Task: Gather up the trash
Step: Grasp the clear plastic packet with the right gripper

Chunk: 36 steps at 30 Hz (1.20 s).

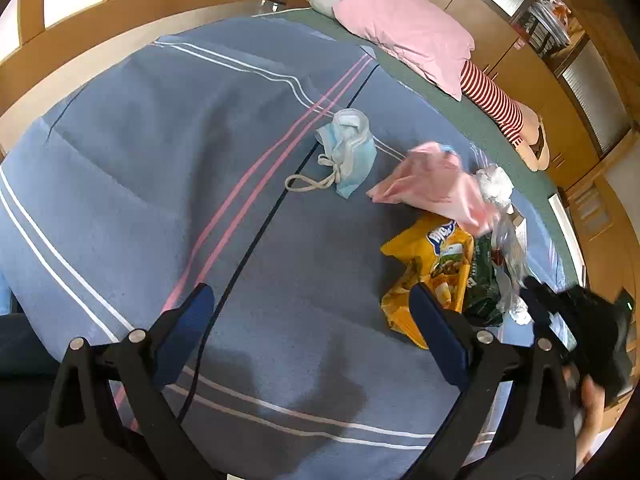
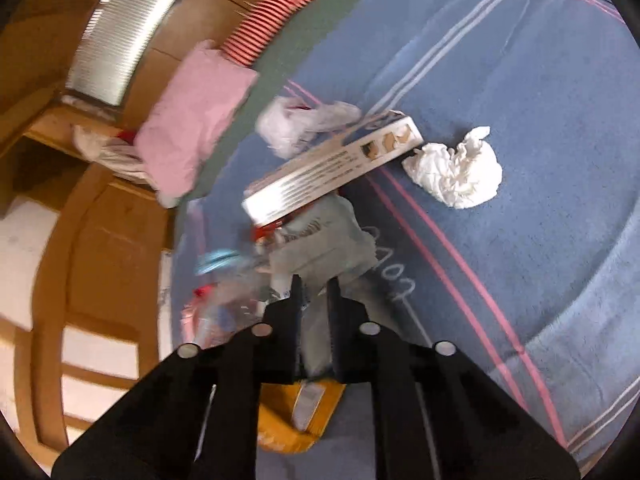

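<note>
Right tool (image 2: pixel 314 286): jaws nearly together, pinching a thin fold of grey-clear plastic wrapper (image 2: pixel 320 240); motion blur, so the grip is judged, not crisp.
Left tool (image 1: pixel 310 304): released, blue pads wide apart, hovering over bare blanket (image 1: pixel 160 140), nothing between them.
Trash, right side of bed: yellow snack bag (image 1: pixel 428 256), green packet (image 1: pixel 486 280) touching it, pink plastic bag (image 1: pixel 432 184) just beyond, crumpled clear film (image 1: pixel 508 248) at the far right edge.
Trash, middle of bed: blue face mask (image 1: pixel 348 152) with ear loop trailing toward the near left.
Handling: all light and limp; film and bags slippery and crinkly, best pinched at a bunched fold or corner; mask soft, easiest by the loop or a folded edge; flat white box (image 2: pixel 332 164) stiff, best taken across a narrow edge.
Only in right wrist view: the box, white tissue wad (image 2: pixel 456 168) beside it, a white plastic bag (image 2: pixel 296 124) behind.
Only in left wrist view: mask, pink bag, the right tool's dark body at the far right.
</note>
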Available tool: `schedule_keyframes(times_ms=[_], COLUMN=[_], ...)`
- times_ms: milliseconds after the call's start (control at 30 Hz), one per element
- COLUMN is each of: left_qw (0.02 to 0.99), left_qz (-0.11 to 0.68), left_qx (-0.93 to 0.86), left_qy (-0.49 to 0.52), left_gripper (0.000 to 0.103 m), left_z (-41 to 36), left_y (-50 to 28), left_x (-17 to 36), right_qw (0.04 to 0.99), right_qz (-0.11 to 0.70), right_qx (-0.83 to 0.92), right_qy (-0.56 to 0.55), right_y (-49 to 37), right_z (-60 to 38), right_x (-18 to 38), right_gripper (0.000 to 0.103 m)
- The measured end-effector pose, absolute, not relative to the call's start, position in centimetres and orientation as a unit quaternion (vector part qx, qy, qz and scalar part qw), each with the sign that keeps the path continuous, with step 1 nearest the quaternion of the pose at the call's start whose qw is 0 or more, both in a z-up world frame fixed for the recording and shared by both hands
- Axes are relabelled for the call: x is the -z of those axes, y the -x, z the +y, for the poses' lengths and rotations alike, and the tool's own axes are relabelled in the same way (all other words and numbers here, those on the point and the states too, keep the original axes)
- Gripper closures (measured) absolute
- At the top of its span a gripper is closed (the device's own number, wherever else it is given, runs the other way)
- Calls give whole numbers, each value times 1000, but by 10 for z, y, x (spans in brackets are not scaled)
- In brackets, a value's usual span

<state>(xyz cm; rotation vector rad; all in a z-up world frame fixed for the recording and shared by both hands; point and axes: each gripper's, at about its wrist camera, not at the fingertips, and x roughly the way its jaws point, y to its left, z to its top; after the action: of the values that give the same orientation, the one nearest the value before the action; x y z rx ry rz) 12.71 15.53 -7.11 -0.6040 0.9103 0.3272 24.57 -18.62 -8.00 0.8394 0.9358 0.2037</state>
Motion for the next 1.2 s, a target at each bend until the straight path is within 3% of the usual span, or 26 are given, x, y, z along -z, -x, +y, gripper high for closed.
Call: schedule_keyframes(times_ms=[267,433,600,1200], left_qw=[845,852,852,852], left_qz=[423,417,418,421], left_qx=[-158,-160,-158,-158], left_qy=[287,272,273,268], left_gripper=[6,6,6,6], left_z=[158,156,156,157], left_y=[-118,-116,-116,-117], left_x=[67,64,64,65], right_qw=[795,814,837,865], right_qz=[393,402,412,385], right_qx=[-135,-101,-79,-85], right_qy=[-441,-406,-352,-310], right_y=[-169,-139,-137,-122], right_z=[-214,-221,-217,-212], right_x=[56,52,44,18], right_gripper=[98,98,98,98])
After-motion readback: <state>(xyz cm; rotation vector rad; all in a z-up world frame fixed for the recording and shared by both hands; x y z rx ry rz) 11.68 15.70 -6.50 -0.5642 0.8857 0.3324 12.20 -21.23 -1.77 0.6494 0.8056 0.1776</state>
